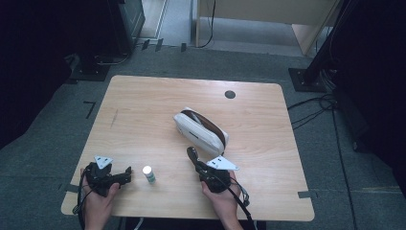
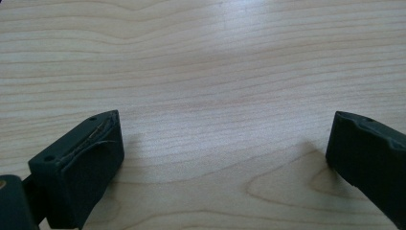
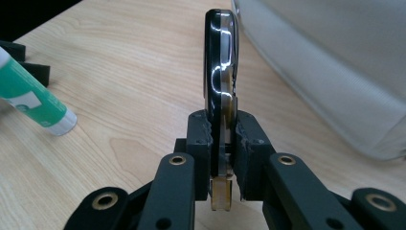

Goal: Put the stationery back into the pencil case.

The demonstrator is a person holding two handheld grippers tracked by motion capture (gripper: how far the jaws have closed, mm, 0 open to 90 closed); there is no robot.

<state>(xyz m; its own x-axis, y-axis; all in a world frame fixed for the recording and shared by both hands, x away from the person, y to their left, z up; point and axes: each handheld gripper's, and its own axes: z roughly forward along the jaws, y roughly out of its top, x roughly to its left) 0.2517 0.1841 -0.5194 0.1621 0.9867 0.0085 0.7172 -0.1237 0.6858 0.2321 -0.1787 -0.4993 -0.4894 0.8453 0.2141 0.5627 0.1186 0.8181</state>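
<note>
My right gripper [image 1: 198, 166] is shut on a slim, glossy black object [image 1: 192, 154] and holds it on edge just above the wooden table [image 1: 143, 110]. In the right gripper view the black object [image 3: 219, 57] rises between the jaws of that gripper [image 3: 222, 129]. A white pouch [image 1: 200, 130] with a brown open top lies just beyond it, its pale side [image 3: 335, 62] close on the right. A green and white glue stick [image 1: 149, 174] lies between my hands. My left gripper [image 1: 125, 175] stands open near the table's front left, with bare wood between its jaws [image 2: 225, 134].
A dark round cable hole [image 1: 230, 94] sits near the table's far edge. Black stands [image 1: 306, 76] and cables rest on the grey floor around the table. The glue stick [image 3: 33, 98] lies left of the held object, with the other gripper's dark jaw tips [image 3: 33, 71] behind it.
</note>
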